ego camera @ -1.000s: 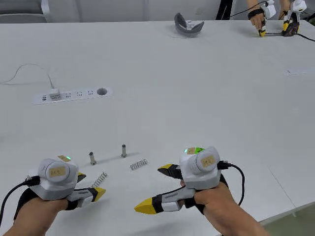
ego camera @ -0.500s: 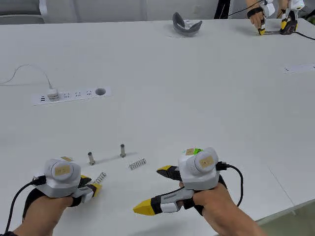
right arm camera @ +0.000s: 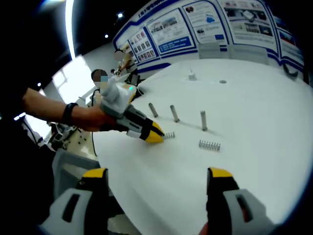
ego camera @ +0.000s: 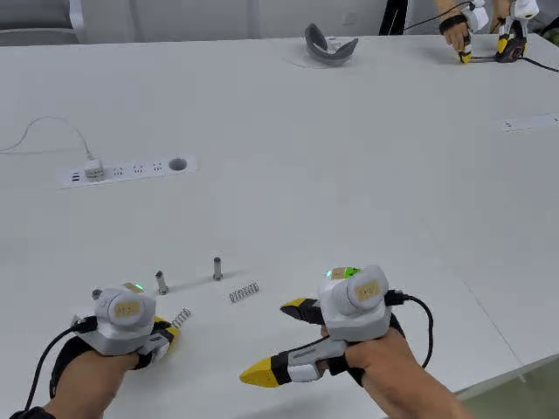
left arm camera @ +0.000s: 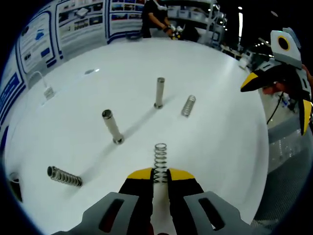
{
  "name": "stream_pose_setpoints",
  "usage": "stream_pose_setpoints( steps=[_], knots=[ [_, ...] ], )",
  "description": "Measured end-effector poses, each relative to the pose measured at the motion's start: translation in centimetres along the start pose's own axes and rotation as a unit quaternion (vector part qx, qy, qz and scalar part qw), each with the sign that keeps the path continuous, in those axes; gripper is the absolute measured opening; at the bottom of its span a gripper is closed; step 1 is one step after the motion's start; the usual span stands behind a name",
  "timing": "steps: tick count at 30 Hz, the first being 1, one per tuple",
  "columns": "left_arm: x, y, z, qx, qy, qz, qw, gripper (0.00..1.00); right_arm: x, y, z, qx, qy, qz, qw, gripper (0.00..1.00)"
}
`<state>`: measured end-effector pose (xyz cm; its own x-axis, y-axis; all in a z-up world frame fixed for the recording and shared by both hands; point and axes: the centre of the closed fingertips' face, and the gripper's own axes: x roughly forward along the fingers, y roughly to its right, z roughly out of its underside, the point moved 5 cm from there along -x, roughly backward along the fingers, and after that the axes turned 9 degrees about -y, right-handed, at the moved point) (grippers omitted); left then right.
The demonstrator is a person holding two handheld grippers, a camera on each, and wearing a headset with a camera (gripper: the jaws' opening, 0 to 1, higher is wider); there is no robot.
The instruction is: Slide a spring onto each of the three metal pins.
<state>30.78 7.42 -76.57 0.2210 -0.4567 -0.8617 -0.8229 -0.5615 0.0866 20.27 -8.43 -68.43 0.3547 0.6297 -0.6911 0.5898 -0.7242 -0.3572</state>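
White worktop (ego camera: 367, 175) bears the work. Left tongs (left arm camera: 155, 174) are closed tight on the near end of one spring (left arm camera: 159, 155). Right tongs (right arm camera: 154, 177) gape wide, holding nothing. Ahead of the left tongs stand upright metal pins (left arm camera: 112, 126). A second spring (left arm camera: 188, 105) lies loose beside the right-hand pin (left arm camera: 159, 92). Farther off sits a power strip (ego camera: 127, 168).

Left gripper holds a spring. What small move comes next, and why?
Probably lift the left gripper and bring its spring over the nearest pin: the jaws are shut on the spring's end, and that pin stands upright and bare just ahead.
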Motion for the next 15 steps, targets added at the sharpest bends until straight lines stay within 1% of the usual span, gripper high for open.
stream_pose_setpoints(
  steps=[3,4,5,6,9,15],
  knots=[
    [-0.2,-0.1,0.3,-0.007,-0.003,0.0,1.0,0.11,0.0,0.0,0.0,0.001,0.001,-0.001,1.0,0.84],
    [-0.4,0.0,0.5,-0.015,-0.004,0.001,0.9999,0.11,0.0,0.0,0.0,0.001,0.0,-0.001,1.0,0.84],
    [-0.6,0.0,0.8,-0.034,-0.003,0.001,0.9994,0.11,0.0,0.0,-0.1,0.0,0.0,-0.001,1.0,0.84],
    [-0.8,-0.1,0.9,-0.037,0.0,0.002,0.9993,0.11,0.0,0.0,-0.1,-0.001,0.0,-0.001,1.0,0.84],
    [-1.2,0.0,1.5,-0.038,-0.001,0.0,0.9993,0.1,0.0,-0.1,-0.3,-0.001,0.001,-0.002,1.0,0.84],
    [-2.5,0.1,2.7,-0.052,0.004,0.002,0.9986,0.1,0.2,-0.3,-0.3,-0.003,0.0,-0.006,1.0,0.84]
  ],
)
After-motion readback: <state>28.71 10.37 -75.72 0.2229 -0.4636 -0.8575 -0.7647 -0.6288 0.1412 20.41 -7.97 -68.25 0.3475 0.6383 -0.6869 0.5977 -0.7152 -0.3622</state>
